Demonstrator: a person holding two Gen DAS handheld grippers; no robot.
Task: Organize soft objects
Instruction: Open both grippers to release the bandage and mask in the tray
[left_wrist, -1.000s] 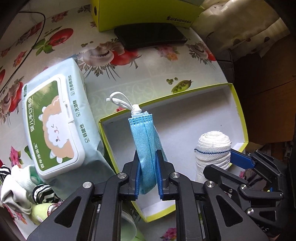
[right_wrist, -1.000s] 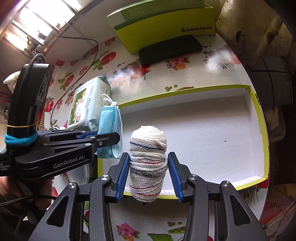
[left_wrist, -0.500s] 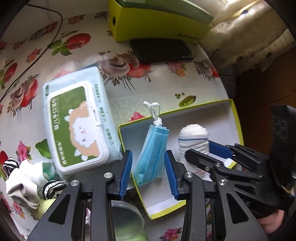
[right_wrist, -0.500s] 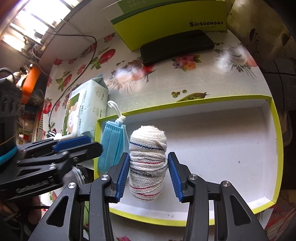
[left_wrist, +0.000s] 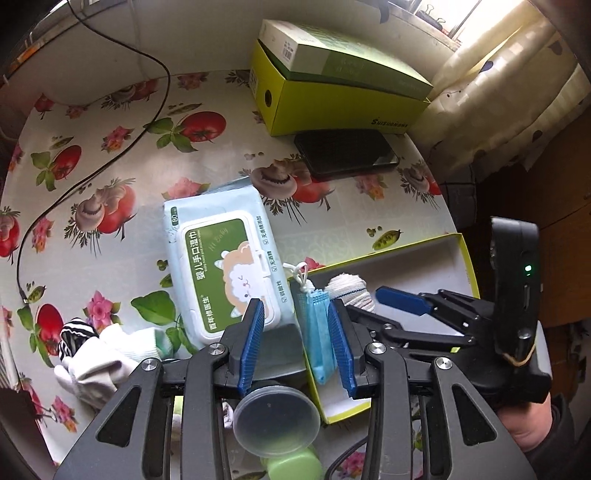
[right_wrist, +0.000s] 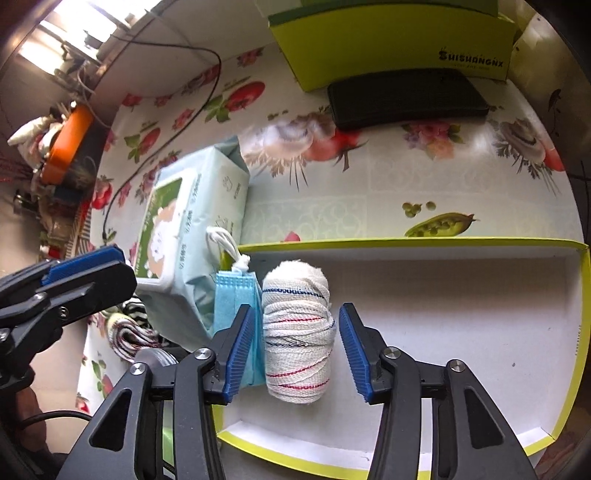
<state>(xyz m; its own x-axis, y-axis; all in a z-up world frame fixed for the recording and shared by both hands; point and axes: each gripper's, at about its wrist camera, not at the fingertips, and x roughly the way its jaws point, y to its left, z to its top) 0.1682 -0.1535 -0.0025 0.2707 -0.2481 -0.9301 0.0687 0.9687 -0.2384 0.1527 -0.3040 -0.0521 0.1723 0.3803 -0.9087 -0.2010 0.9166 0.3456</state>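
Note:
A folded blue face mask (left_wrist: 318, 332) (right_wrist: 236, 314) stands in the left end of the yellow-rimmed white tray (right_wrist: 480, 321) (left_wrist: 458, 243). A rolled white cloth (right_wrist: 297, 328) (left_wrist: 349, 290) with red and blue stripes stands right beside it in the tray. My left gripper (left_wrist: 295, 343) is open, its jaws spread wide with the mask loose by the right jaw. My right gripper (right_wrist: 295, 343) is open around the cloth roll, jaws apart from it. The left gripper also shows at the left of the right wrist view (right_wrist: 74, 280).
A pack of wet wipes (left_wrist: 221, 266) lies left of the tray. Socks (left_wrist: 92, 354) lie at the near left. A clear lid (left_wrist: 277, 421) sits under the left gripper. A black phone (left_wrist: 347, 155) and a yellow-green box (left_wrist: 332, 96) are at the back. A black cable (left_wrist: 92, 173) crosses the table.
Both grippers opened and let go: the mask and the cloth roll now stand free in the tray. The left gripper pulled back and up, away from the tray.

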